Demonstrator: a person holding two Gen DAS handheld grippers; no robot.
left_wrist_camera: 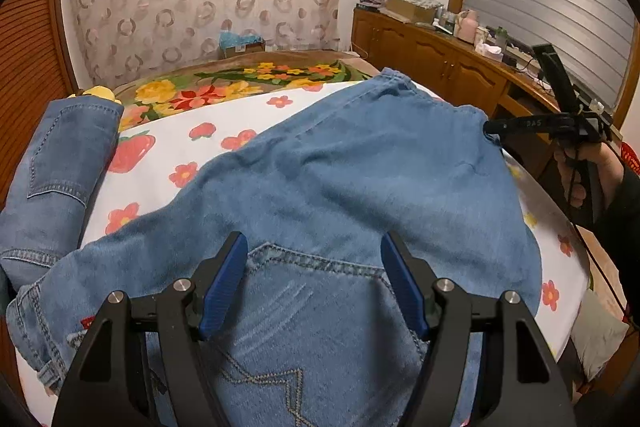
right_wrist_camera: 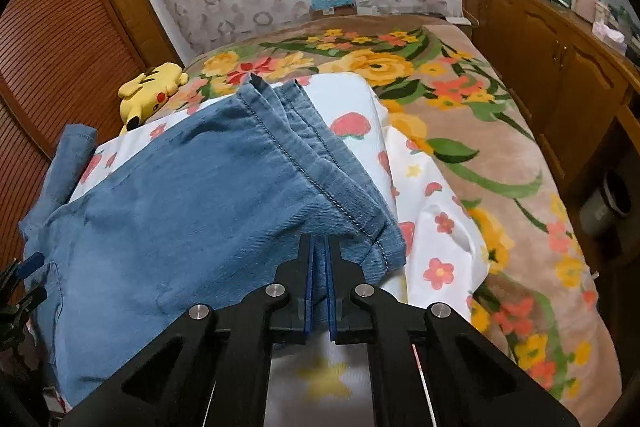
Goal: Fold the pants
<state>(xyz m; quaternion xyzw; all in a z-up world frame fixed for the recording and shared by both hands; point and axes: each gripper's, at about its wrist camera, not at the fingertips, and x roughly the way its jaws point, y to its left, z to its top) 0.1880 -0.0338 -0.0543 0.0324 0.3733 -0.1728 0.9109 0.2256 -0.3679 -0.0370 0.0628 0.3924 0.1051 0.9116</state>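
Blue denim pants (left_wrist_camera: 340, 171) lie across a white flowered sheet (left_wrist_camera: 240, 107) on a bed. My left gripper (left_wrist_camera: 314, 259) is open, its blue pads either side of the back pocket (left_wrist_camera: 320, 307) near the waist. My right gripper (right_wrist_camera: 319, 251) is shut on the leg end of the pants (right_wrist_camera: 224, 195), near the hem (right_wrist_camera: 304, 171); it also shows in the left wrist view (left_wrist_camera: 490, 127) at the far right edge of the denim.
A second folded pair of jeans (left_wrist_camera: 52, 179) lies at the left edge of the bed. A yellow plush toy (right_wrist_camera: 150, 93) sits beyond it. A floral blanket (right_wrist_camera: 480, 131) covers the far bed. A wooden cabinet (left_wrist_camera: 432, 63) with clutter stands on the right.
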